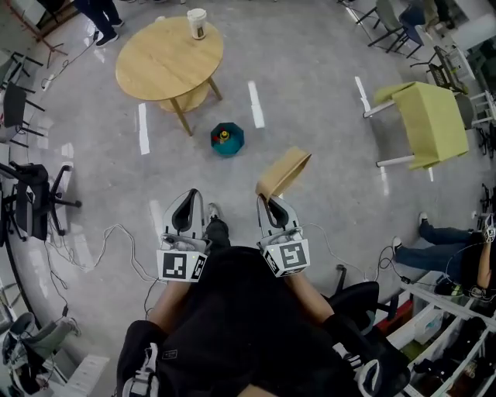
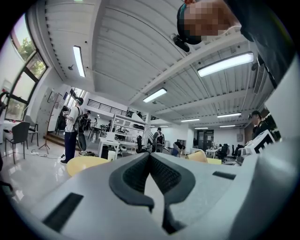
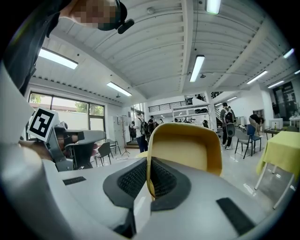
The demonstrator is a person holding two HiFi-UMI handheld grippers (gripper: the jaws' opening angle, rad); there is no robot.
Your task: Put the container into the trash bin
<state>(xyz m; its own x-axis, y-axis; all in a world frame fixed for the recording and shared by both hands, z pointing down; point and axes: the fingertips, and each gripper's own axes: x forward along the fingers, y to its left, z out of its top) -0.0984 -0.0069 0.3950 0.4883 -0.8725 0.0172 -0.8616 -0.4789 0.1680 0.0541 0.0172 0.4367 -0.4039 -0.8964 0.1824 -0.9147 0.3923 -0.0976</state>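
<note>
A tan, open-topped container (image 1: 283, 172) hangs out over the floor in the head view, gripped by its rim in my right gripper (image 1: 271, 203). In the right gripper view the rim sits pinched between the black pads, and the container (image 3: 187, 150) rises past the right gripper (image 3: 149, 161). The teal trash bin (image 1: 227, 139) stands on the grey floor ahead, a little left of the container, with small items inside. My left gripper (image 1: 186, 209) is held level beside the right one. Its jaws meet at the tips with nothing between them, as the left gripper (image 2: 150, 157) shows in its own view.
A round wooden table (image 1: 169, 58) with a paper cup (image 1: 197, 23) stands beyond the bin. To the right is a yellow-green table (image 1: 430, 120). Cables (image 1: 108, 240) trail on the floor at left, beside office chairs (image 1: 35, 198). A seated person (image 1: 449, 240) is at far right.
</note>
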